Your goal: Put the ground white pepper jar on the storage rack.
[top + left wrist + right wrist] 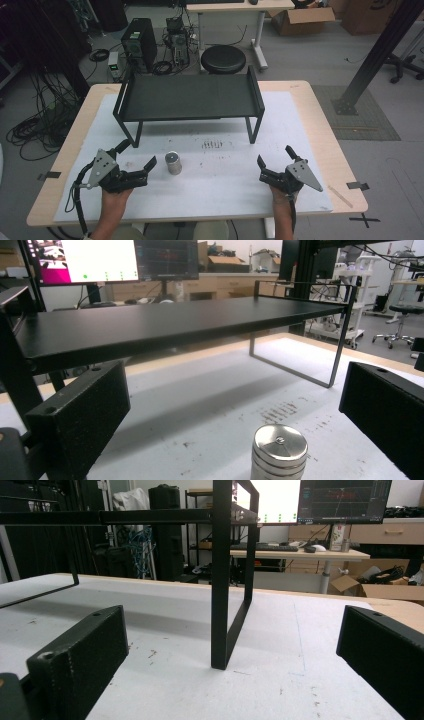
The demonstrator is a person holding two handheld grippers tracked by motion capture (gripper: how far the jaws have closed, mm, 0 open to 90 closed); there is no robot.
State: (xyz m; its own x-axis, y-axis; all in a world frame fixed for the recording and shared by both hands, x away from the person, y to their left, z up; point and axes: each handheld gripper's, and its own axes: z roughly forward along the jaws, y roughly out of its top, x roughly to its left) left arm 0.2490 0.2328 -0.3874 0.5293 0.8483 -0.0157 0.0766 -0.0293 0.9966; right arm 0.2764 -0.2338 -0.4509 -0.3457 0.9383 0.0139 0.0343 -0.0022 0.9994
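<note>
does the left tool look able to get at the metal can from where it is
Probably yes. The left tool is open with the can just beyond its jaws, standing on bare mat in front of the shelf. Nothing lies between them.

robotics lab or research workspace. wooden work table with white mat on grey floor. behind it: black computer tower, tangled cables, round black stool, open cardboard boxes. black metal frame post bolted to floor at right. gripper views show lit monitors, desk with keyboard, more office chairs and equipment racks farther back.
</note>
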